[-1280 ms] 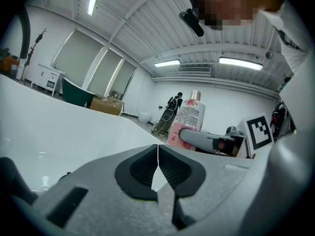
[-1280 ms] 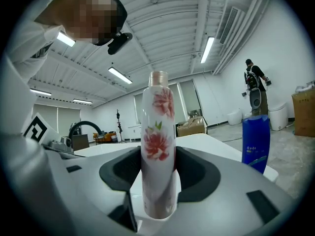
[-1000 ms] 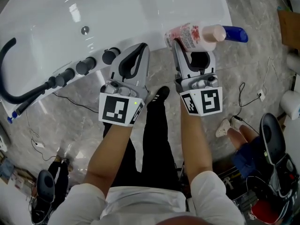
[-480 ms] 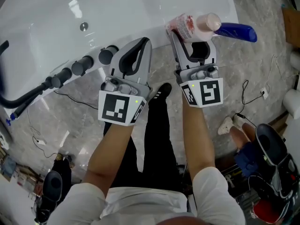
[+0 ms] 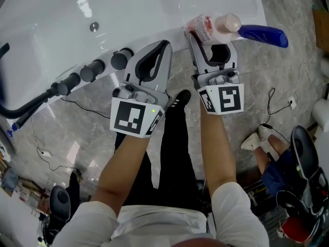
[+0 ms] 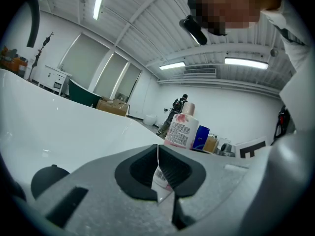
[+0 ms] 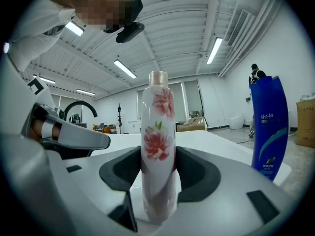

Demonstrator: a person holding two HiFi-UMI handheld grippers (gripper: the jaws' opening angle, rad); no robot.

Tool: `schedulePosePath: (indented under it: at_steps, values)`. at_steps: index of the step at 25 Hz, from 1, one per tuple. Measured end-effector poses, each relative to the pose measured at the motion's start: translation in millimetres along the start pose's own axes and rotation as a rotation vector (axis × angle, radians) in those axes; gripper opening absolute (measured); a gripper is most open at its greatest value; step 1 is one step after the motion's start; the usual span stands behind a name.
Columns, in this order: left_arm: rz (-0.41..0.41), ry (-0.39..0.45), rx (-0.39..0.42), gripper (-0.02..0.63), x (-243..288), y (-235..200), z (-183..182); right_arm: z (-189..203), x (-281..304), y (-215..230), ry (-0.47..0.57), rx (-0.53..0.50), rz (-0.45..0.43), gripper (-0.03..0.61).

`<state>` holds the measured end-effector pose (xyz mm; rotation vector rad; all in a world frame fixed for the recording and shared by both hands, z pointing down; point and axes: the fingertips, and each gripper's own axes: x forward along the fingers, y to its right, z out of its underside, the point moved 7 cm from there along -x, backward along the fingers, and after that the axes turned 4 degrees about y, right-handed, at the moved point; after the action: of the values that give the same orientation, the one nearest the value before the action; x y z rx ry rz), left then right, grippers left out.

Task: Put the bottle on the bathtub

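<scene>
A white bottle [image 5: 208,27] with pink flowers and a beige cap is held upright at the near corner of the white bathtub [image 5: 128,14]; my right gripper [image 5: 212,37] is shut on its body. In the right gripper view the bottle [image 7: 158,151] fills the gap between the black pads, and its base is hidden. My left gripper [image 5: 164,45] is shut with nothing in it, its tips at the tub's rim just left of the bottle. The left gripper view shows the jaws meeting in a thin slit [image 6: 158,154], with the flowered bottle [image 6: 182,129] beyond.
A blue bottle [image 5: 262,34] stands on the tub corner right of the flowered one, also the blue bottle [image 7: 268,127] in the right gripper view. Black tap knobs [image 5: 92,70] and a black hose [image 5: 20,109] line the rim at left. Cables [image 5: 272,107] cross the marble floor.
The right gripper with the flowered bottle has edged slightly farther over the tub corner. The left gripper stays shut beside it; the head view has shifted a little.
</scene>
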<state>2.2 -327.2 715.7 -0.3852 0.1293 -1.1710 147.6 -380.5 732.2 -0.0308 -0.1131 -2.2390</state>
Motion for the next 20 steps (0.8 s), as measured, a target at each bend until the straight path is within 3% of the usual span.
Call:
schedulePosePath:
  at_steps: [11,20]
  values:
    - [-0.01,-0.013,-0.049,0.018,-9.5,1.8,11.0,4.1,-6.4,-10.1,-0.038,-0.074,-0.007,0.207]
    - [-0.012,-0.035,-0.047,0.018,-31.1,8.6,19.2,3.9,-16.4,-14.5,-0.051,-0.003,0.044,0.207]
